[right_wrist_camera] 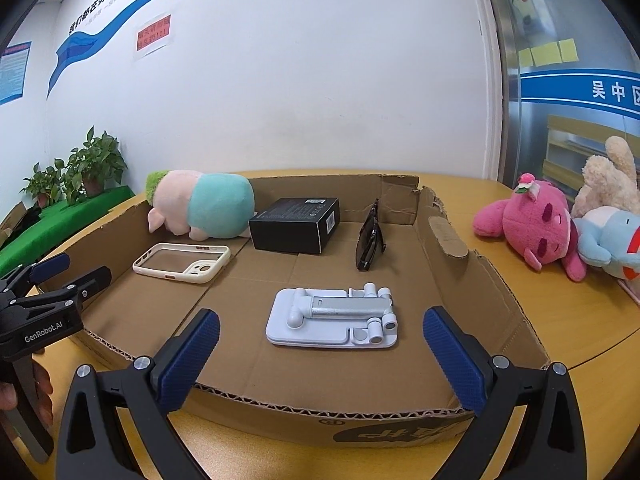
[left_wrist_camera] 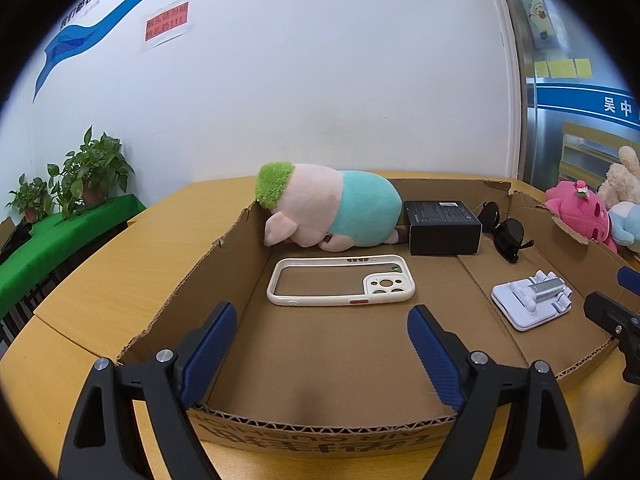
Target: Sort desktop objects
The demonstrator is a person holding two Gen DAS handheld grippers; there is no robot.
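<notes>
A shallow cardboard tray point(left_wrist_camera: 176, 292) point(right_wrist_camera: 492, 292) lies on the wooden table. Inside it are a plush pig point(left_wrist_camera: 328, 208) point(right_wrist_camera: 200, 204) at the far left, a cream phone case point(left_wrist_camera: 340, 280) point(right_wrist_camera: 182, 262), a black box point(left_wrist_camera: 442, 226) point(right_wrist_camera: 296, 224), black sunglasses point(left_wrist_camera: 506, 232) point(right_wrist_camera: 370, 242) and a white folding phone stand point(left_wrist_camera: 530, 300) point(right_wrist_camera: 334, 318). My left gripper point(left_wrist_camera: 322, 354) is open and empty at the tray's near edge, facing the phone case. My right gripper point(right_wrist_camera: 322, 360) is open and empty, facing the phone stand.
Several plush toys lie on the table right of the tray: a pink one point(left_wrist_camera: 580, 208) point(right_wrist_camera: 528, 224), a beige one point(right_wrist_camera: 608, 180) and a pale blue one point(right_wrist_camera: 608, 240). Potted plants point(left_wrist_camera: 88, 172) point(right_wrist_camera: 80, 172) stand on a green-covered table at the far left. A white wall stands behind.
</notes>
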